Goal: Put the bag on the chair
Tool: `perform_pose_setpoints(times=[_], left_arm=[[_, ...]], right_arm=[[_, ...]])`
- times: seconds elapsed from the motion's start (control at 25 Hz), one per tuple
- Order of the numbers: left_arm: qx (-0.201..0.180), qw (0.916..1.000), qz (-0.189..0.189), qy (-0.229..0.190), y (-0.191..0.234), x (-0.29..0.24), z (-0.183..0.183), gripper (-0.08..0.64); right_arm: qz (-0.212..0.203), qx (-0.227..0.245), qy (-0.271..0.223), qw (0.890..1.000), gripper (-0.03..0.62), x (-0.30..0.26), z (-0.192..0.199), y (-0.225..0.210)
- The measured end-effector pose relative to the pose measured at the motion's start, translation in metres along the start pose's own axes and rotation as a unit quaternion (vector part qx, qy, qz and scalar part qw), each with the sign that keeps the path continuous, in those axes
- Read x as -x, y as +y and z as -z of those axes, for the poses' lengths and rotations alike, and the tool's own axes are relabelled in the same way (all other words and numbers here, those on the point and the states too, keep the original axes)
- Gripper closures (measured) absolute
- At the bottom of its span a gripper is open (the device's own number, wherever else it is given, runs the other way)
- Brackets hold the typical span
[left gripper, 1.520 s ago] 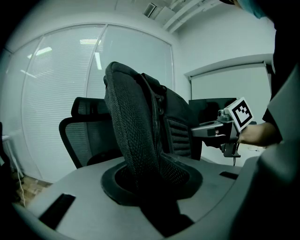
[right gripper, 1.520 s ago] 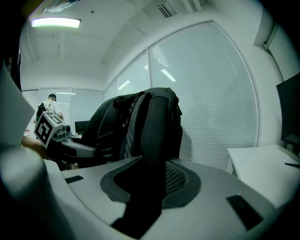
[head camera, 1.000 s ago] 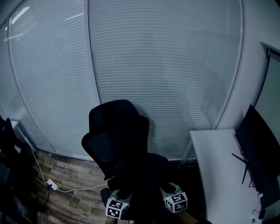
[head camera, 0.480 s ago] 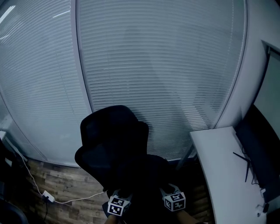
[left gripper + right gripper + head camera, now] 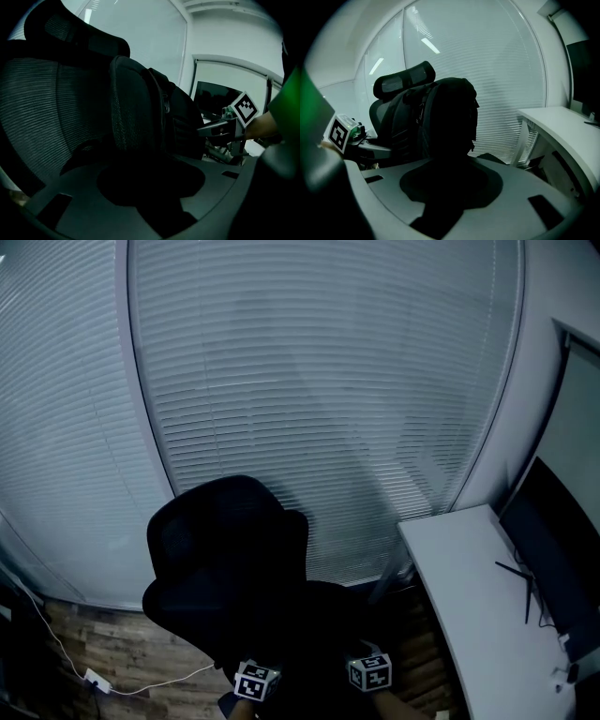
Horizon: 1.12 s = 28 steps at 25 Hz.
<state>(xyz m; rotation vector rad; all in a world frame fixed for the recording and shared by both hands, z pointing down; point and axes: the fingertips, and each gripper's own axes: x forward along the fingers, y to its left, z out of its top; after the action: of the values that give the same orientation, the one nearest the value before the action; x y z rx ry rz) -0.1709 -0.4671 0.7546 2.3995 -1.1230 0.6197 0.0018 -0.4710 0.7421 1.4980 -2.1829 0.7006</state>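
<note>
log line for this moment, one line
bag upright against chair back | left gripper jaws just opening, bag between | right gripper gripping bag

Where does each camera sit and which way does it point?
Head view: on the head, looking down at the chair; left gripper and right gripper show below.
Left gripper view: from that gripper, faces the bag and chair; right gripper and a hand show. Its jaws have just been opening; too dark to tell what's between.
Right gripper view: faces the bag's other side; left gripper shows.
Both share bag and chair.
</note>
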Motion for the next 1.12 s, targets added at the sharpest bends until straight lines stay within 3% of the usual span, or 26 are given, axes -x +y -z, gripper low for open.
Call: perform_pose_setpoints(times=[0.48,0.8,0.92,1.12], left_arm=[[0.021,0.9987,-0.018,0.042,0.020,-0.036,0.031,0.343],[0.040,0.9947,-0.066,0.067,0.037,-0.045,0.042,0.246],[0.063,0.9937,-0.071,0.060,0.035,-0.045,0.036,0.209],[0.058,0.9900,-0.102,0.078,0.044,-0.037,0.040,0.189]], right_arm=[[0.023,-0.017,0.032,0.999,0.459,-0.036,0.031,-0.019],[0.047,-0.018,0.049,0.998,0.412,-0.049,0.038,-0.033],[0.053,-0.018,0.043,0.997,0.401,-0.049,0.037,-0.035],[0.055,-0.023,0.032,0.998,0.394,-0.041,0.029,-0.037]])
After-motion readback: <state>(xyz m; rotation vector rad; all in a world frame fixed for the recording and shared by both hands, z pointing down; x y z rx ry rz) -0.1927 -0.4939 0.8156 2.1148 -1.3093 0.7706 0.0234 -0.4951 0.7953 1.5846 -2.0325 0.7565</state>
